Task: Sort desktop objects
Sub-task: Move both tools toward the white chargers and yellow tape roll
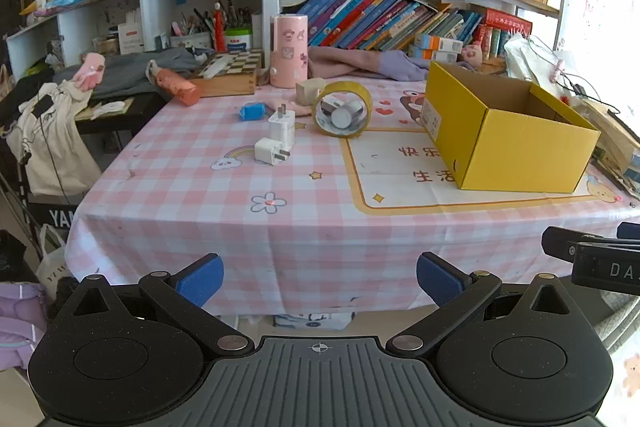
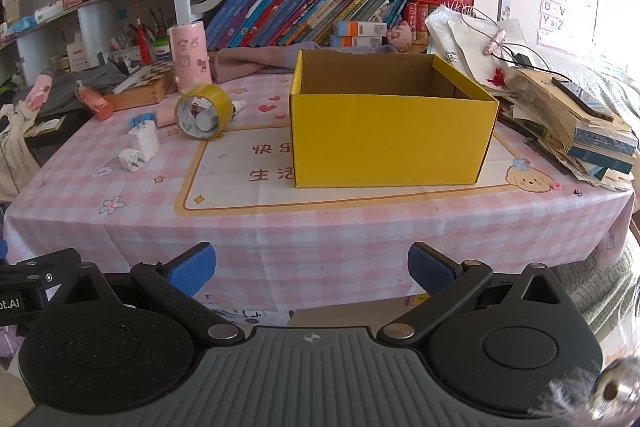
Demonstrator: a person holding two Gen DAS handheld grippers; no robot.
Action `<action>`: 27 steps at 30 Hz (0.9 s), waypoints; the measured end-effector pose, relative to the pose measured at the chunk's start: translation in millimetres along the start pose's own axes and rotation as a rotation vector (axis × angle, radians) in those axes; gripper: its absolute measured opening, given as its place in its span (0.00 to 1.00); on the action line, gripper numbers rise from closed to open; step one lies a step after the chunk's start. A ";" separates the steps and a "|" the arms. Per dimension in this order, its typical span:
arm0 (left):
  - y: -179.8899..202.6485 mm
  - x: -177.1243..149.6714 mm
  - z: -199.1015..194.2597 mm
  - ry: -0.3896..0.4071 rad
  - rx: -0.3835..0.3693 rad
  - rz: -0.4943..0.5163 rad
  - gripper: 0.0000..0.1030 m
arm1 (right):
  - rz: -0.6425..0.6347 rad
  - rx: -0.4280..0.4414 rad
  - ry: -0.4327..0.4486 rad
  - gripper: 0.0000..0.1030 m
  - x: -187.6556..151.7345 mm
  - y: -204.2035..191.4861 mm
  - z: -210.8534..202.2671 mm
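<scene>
An open yellow cardboard box stands on the pink checked tablecloth. Left of it lie a roll of yellowish tape with a small bottle inside, two white plug adapters, and a small blue item. My left gripper hangs open before the table's near edge, nothing between its blue pads. My right gripper is open too, facing the box, holding nothing.
A pink cylinder, a checkered wooden box, an orange bottle and cloth crowd the back edge. Bookshelves rise behind. A stack of books and papers with cables sits right of the box.
</scene>
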State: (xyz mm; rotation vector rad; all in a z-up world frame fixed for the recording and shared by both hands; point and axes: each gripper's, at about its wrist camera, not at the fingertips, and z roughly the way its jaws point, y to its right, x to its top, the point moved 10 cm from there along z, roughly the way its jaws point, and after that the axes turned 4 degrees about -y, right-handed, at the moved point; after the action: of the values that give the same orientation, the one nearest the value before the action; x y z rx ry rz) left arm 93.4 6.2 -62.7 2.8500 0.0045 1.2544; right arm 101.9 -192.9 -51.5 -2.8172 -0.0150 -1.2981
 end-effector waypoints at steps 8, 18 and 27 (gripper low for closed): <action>-1.2 -1.0 2.5 -0.010 0.002 -0.009 1.00 | 0.007 -0.002 -0.012 1.00 -2.7 0.3 2.7; -5.1 -4.3 4.7 -0.021 0.010 -0.030 1.00 | -0.006 -0.013 -0.033 1.00 -5.8 0.6 5.3; -1.6 -8.9 6.8 -0.037 -0.002 -0.009 1.00 | 0.007 0.017 -0.039 1.00 -7.1 -1.2 5.6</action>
State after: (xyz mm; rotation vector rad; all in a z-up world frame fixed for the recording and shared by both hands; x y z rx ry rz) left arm 92.4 7.5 -73.9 2.8677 0.0152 1.1999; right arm 101.5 -191.4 -60.5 -2.8253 -0.0177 -1.2351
